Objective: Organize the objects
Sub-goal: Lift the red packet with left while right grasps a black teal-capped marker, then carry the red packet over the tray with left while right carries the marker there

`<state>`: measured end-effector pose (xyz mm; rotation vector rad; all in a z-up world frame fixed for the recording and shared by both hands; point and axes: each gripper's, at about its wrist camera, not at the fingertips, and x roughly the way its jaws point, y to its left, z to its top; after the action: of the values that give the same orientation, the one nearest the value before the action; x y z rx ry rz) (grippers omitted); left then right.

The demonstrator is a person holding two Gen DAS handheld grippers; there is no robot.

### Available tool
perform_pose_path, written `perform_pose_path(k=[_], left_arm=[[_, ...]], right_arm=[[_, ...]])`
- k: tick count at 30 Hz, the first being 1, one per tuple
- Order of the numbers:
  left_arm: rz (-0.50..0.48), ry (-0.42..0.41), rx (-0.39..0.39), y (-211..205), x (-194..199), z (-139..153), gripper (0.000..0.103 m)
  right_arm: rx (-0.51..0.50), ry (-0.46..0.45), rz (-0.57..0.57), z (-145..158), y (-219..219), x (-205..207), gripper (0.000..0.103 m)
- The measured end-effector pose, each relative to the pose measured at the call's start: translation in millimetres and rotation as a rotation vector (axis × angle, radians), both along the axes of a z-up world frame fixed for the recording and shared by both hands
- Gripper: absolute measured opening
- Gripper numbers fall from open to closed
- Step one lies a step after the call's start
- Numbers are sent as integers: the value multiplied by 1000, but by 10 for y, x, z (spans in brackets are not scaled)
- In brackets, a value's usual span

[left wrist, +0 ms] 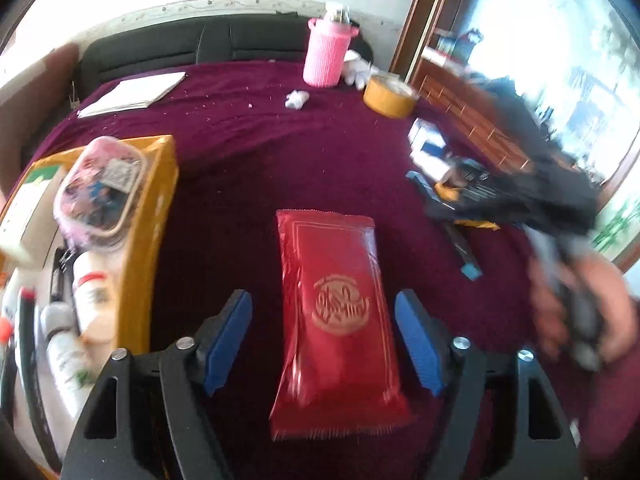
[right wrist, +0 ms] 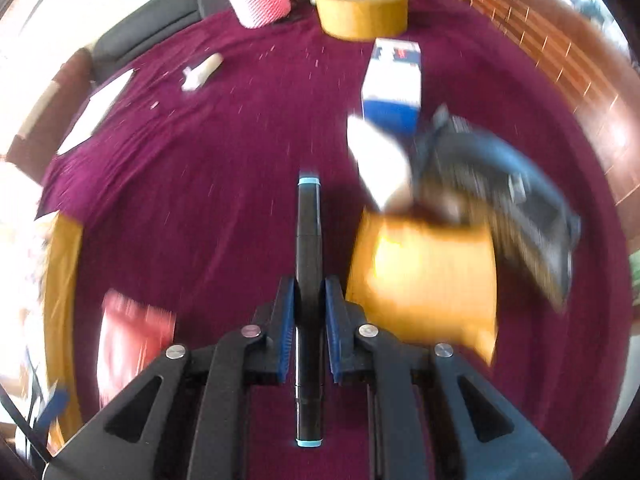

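At far left, a yellow box [left wrist: 160, 216] crammed with bottles [left wrist: 94, 296] and a clear plastic tub [left wrist: 100, 192]. Just right of it, flat on the maroon cloth [left wrist: 248, 148], a red packet [left wrist: 336, 312], lying between the spread-apart fingers of the left gripper [left wrist: 324, 328], untouched. Further right, the right gripper [right wrist: 310, 300], clamped on a black marker [right wrist: 308, 240] with light-blue ends. Far back: pink cup [left wrist: 326, 54], tape roll [left wrist: 390, 94].
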<state>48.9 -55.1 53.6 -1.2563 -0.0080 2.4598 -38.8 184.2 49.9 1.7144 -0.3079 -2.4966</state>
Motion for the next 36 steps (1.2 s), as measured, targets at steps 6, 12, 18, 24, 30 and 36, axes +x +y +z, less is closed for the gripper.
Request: perform_pose_path(k=[6,12,18,24,30,36], left_arm=[[14,-6,-190,448,-231,-306,77],[29,8,-189,561,-259,-436,82],[-21,6,-138,486,-149,-344,45],[-7,-7,-12,225,46,-173,42],[59,63,111,-330,417,228,42],[176,145,247,-1171,806,551,41]], right_arm=[[-130,-6,125,-24,190,520,12],[-194,17,118,-57,294,710,12],[-287,11,117,-82,369,781,12],[-357,24,138,0,306,885,12],[-444,50,223,245,41,1014,12],[-488,81,366,566,-591,1157,12]])
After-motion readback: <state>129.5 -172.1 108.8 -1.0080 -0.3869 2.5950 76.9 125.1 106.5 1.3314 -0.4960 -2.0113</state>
